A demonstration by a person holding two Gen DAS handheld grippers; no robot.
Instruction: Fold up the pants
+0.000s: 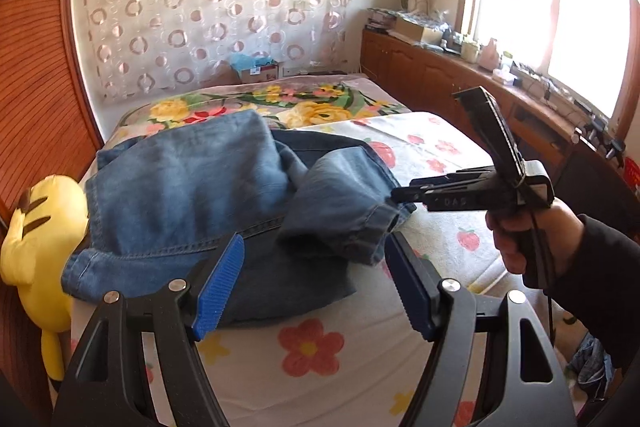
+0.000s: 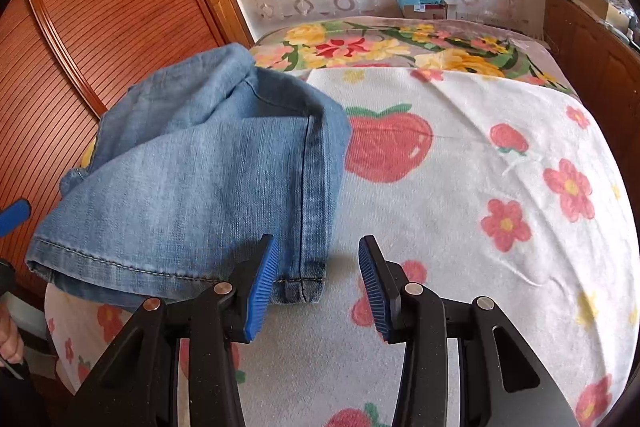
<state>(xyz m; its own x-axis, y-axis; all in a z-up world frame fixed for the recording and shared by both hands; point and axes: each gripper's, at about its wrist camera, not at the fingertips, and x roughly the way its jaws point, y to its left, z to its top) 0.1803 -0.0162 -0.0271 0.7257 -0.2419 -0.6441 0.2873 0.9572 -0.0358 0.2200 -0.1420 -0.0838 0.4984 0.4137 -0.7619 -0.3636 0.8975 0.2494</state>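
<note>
denim pants [image 2: 192, 179] lay bunched, hem edge just ahead-left of the right gripper [image 2: 318, 287], nearer than the left gripper [image 1: 314, 287]. both jaws gaped, holding nothing.

Yellow plush toy [image 1: 38, 239] partly behind jeans [image 1: 192, 195]

pants [image 1: 192, 203] heaped on the bed [image 1: 312, 351], toward its left edge; plush toy [image 1: 40, 243] apparently wedged beside them, further left.
</note>
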